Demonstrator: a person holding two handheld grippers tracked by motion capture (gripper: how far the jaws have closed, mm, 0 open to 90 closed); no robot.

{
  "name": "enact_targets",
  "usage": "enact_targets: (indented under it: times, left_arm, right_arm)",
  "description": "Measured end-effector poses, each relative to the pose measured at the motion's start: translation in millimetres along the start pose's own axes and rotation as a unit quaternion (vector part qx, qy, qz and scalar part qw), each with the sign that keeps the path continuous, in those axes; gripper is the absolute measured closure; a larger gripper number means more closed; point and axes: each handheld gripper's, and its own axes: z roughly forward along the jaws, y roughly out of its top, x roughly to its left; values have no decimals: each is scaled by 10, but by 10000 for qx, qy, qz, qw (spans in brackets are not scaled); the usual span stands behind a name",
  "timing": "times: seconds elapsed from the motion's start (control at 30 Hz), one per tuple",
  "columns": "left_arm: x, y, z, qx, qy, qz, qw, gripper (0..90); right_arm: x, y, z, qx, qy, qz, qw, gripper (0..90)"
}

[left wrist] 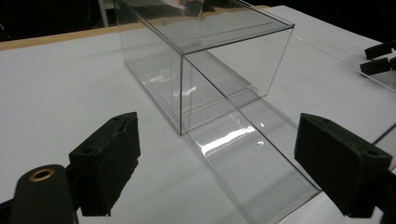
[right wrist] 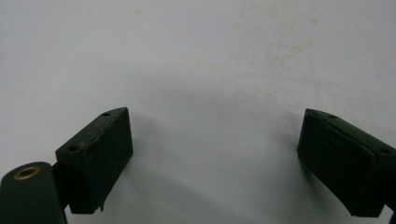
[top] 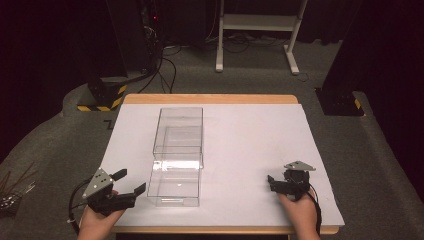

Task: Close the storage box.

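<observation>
A clear plastic box (top: 178, 131) stands on the white sheet (top: 250, 145), left of the middle. A lower clear part (top: 175, 186) reaches from it toward the near edge. My left gripper (top: 132, 181) is at the near left, just left of that lower part, open and holding nothing. In the left gripper view the tall box (left wrist: 205, 51) and the low clear part (left wrist: 252, 163) lie ahead of the open left gripper (left wrist: 219, 140). My right gripper (top: 270, 183) rests at the near right, apart from the box. In its own view the right gripper (right wrist: 215, 135) is open over bare sheet.
The sheet covers a wooden table (top: 210, 99). Behind the table, a white stand frame (top: 257, 22) and cables sit on the grey floor. A yellow-and-black striped base (top: 102, 99) is at the back left, a black base (top: 340, 102) at the back right.
</observation>
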Motion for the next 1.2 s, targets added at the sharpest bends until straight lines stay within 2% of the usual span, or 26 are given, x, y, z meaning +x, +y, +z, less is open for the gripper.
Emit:
enact_targets:
  times: [0.1,0.4,0.63,0.9,1.07,1.2]
  left_arm:
    - [-58,3,9,-30,-125,9,9999,147]
    - [-144,-9,28,-63,-164,57,9998,143]
    - [-203,-27,47,-89,-294,14,9995,142]
    - [-239,-58,61,-52,-317,70,9995,136]
    - [-242,-92,85,-32,-313,12,9995,135]
    - [-249,-115,109,31,-333,46,9994,135]
  right_arm:
    - [0,0,0,-1,0,-1,10000,101]
    - [0,1,0,4,0,5,10000,101]
    - [-1,1,0,4,0,4,10000,101]
    - [-1,1,0,3,2,1,10000,101]
    - [-1,1,0,2,3,0,10000,101]
    - [-2,1,0,4,2,3,10000,101]
